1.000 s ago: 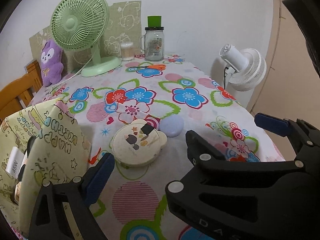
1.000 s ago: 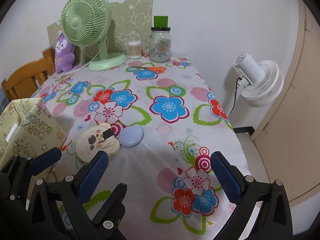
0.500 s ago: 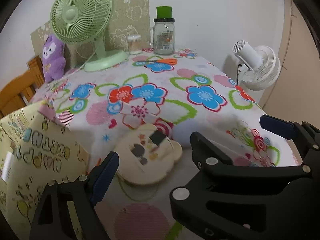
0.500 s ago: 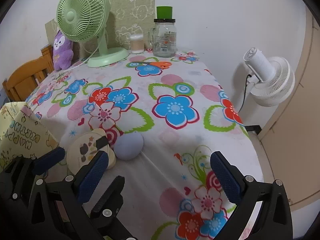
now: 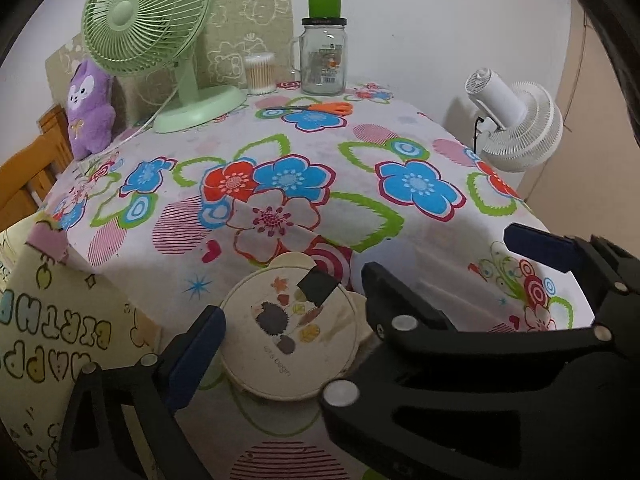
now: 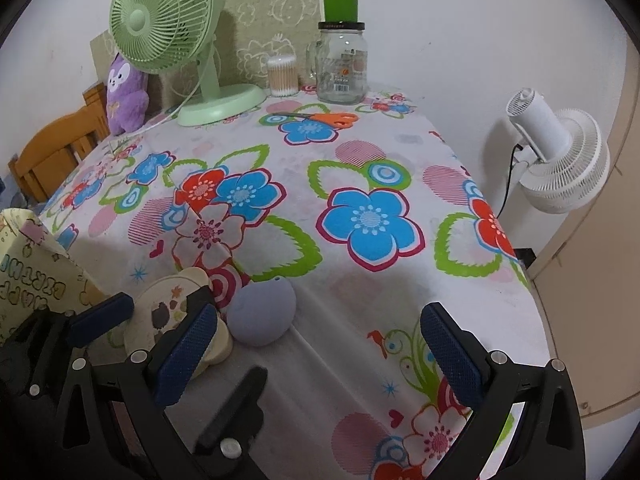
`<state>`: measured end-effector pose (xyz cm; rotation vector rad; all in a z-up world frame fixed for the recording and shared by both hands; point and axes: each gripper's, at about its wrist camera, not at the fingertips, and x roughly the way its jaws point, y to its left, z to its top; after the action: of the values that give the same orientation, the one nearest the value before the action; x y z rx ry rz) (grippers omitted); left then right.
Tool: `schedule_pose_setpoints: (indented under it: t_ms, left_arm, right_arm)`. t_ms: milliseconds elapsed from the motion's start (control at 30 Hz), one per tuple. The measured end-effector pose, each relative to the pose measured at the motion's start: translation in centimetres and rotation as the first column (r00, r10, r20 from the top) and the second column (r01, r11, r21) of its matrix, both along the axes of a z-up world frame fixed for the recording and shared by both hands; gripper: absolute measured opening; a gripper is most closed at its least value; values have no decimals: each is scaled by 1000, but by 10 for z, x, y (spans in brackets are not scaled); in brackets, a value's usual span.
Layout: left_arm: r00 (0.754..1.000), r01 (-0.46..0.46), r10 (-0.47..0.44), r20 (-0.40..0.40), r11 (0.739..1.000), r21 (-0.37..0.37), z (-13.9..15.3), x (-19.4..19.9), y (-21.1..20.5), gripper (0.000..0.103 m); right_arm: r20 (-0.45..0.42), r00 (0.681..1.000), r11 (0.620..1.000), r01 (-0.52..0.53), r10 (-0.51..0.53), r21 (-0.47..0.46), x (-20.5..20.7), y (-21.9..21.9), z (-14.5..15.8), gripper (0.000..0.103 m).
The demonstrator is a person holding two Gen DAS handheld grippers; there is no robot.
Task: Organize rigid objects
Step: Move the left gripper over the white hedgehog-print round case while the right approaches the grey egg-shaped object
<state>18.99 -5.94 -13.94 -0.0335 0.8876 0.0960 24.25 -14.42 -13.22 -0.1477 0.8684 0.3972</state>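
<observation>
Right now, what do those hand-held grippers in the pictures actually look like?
Each hand-held gripper, left and right, is a black plastic frame with cut-out slots and round silver rivets at the joints. The two fingers end in dark blue pads with a fine bumpy grip texture. No cables, sleeves or hands show.

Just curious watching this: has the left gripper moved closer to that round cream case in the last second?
Yes. The left gripper has come forward toward the green fan; its fingers now flank the round cream case, jaws open.

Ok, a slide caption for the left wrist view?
Open left gripper approaches a cream bear-shaped compact on the floral tablecloth.
</observation>
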Motion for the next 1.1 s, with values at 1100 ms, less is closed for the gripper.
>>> schedule_pose_setpoints:
  t_ms: [1100]
  left_arm:
    - [999, -2, 1, -34, 1000, -23, -5, 10, 17, 85]
  right_arm:
    - [-85, 994, 998, -67, 66, -6, 18, 20, -11, 93]
